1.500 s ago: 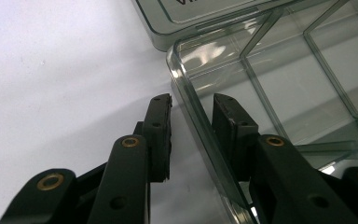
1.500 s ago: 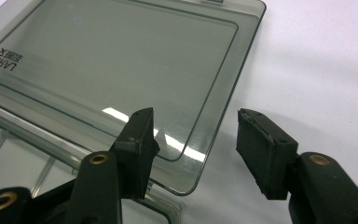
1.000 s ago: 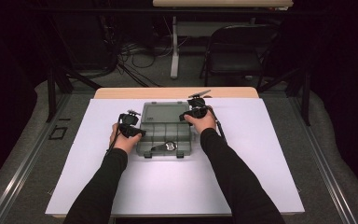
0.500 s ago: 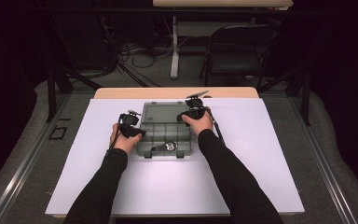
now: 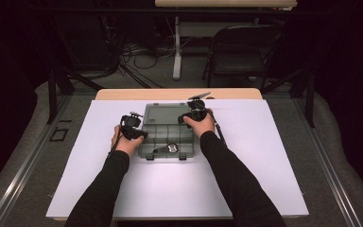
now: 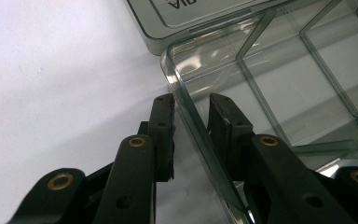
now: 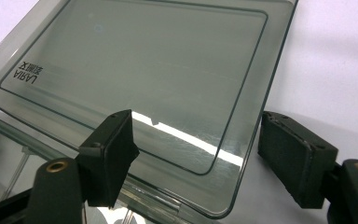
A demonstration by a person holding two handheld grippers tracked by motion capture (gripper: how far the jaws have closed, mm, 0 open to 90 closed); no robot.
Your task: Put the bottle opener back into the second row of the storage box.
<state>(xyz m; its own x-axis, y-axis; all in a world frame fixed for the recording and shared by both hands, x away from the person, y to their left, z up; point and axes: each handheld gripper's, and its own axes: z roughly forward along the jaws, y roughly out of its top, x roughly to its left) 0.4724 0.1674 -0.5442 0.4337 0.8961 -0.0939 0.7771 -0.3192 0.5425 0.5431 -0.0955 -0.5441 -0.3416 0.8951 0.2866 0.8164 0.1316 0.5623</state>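
A clear grey compartment box (image 5: 166, 136) lies open on the white sheet, its lid (image 5: 163, 115) laid flat behind it. My left gripper (image 5: 139, 134) sits at the box's left wall (image 6: 186, 109). Its jaws (image 6: 192, 100) straddle that wall and have been closing a little, with narrow gaps still at the pads. My right gripper (image 5: 190, 116) is at the lid's right near corner (image 7: 223, 186). Its jaws (image 7: 196, 120) have just been opening and stand wide, one over the lid (image 7: 144, 70) and one off its edge, pressing nothing.
A small shiny metal piece (image 5: 171, 148) lies in a front compartment. Two latches (image 5: 147, 157) stick out at the box's near edge. The white sheet (image 5: 264, 156) covers the wooden table (image 5: 123, 93). A folding chair (image 5: 238, 56) stands beyond it.
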